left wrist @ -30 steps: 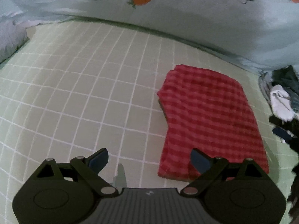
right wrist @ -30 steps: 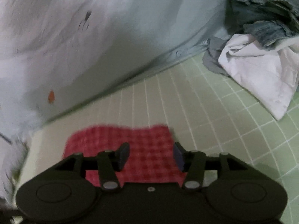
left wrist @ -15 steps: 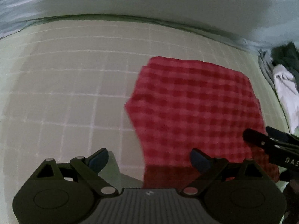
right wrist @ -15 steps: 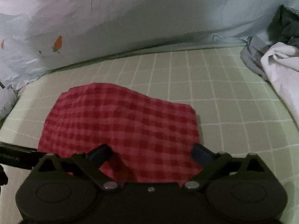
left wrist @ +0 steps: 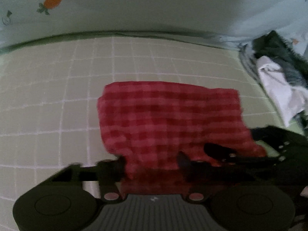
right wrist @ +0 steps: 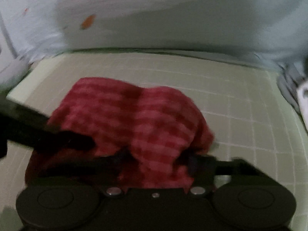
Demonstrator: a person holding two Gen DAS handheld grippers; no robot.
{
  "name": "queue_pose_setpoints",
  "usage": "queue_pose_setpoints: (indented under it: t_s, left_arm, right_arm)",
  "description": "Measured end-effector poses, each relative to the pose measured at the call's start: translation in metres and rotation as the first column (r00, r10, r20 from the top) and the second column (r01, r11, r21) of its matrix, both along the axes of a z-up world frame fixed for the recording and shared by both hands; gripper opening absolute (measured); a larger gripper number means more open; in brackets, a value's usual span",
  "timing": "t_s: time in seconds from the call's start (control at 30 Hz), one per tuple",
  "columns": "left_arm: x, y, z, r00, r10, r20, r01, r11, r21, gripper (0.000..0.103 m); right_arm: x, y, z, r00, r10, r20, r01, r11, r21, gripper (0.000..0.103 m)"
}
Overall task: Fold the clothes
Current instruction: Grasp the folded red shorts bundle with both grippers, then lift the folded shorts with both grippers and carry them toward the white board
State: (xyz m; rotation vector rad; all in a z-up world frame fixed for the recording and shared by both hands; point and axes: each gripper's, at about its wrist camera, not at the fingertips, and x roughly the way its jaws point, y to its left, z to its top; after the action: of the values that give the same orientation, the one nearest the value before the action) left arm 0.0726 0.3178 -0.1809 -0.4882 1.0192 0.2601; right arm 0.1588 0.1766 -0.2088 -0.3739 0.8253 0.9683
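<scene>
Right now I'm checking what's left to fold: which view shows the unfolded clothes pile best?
The left wrist view: the clothes pile shows white and dark garments at right. The right wrist view catches only a blurred sliver at its right edge.

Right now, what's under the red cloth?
The red cloth lies on the green grid mat; both grippers, left and right, have just been closing on its near edge. Anything beneath is covered.

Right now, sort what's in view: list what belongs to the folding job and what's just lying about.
Belongs to the job:
- red checked cloth, near edge between both tongs
- left tongs, just been closing on the cloth
- right tongs, likewise

Lying about:
- heap of white and dark clothes
- carrot-print sheet
- green gridded mat
</scene>
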Motion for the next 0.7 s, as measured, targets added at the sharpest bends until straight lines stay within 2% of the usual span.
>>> queue_pose_setpoints:
  t_s: [0.03,0.07,0.13,0.37,0.57,0.7]
  left_arm:
    - [-0.004,0.002,-0.001,1.000,0.011,0.005,-0.011,0.999,-0.053,0.013]
    - [-0.007,0.001,-0.001,1.000,0.020,0.006,-0.020,0.996,-0.086,0.013]
    - [-0.015,-0.004,0.000,0.999,0.032,0.008,-0.031,0.993,-0.117,0.012]
    - [-0.074,-0.049,0.033,1.000,0.023,0.017,-0.022,0.996,-0.090,0.012]
    - [-0.122,-0.087,0.056,0.999,0.041,0.005,-0.041,0.998,-0.038,0.012]
    - [-0.146,-0.108,0.065,0.995,0.097,0.010,-0.097,0.995,-0.001,0.012]
  right_arm:
    - [-0.004,0.002,0.002,1.000,0.024,-0.003,-0.024,1.000,-0.008,0.028]
    - [-0.007,0.002,0.003,0.999,0.042,-0.023,-0.043,0.999,-0.006,0.016]
    - [-0.015,-0.002,0.009,0.996,0.063,-0.066,-0.062,0.998,0.012,0.014]
    - [-0.070,-0.041,0.041,0.994,0.070,-0.086,-0.064,0.995,0.071,0.013]
    - [-0.110,-0.084,0.060,0.992,0.087,-0.094,-0.079,0.993,0.093,0.013]
    - [-0.126,-0.102,0.066,0.989,0.108,-0.099,-0.095,0.987,0.128,0.013]
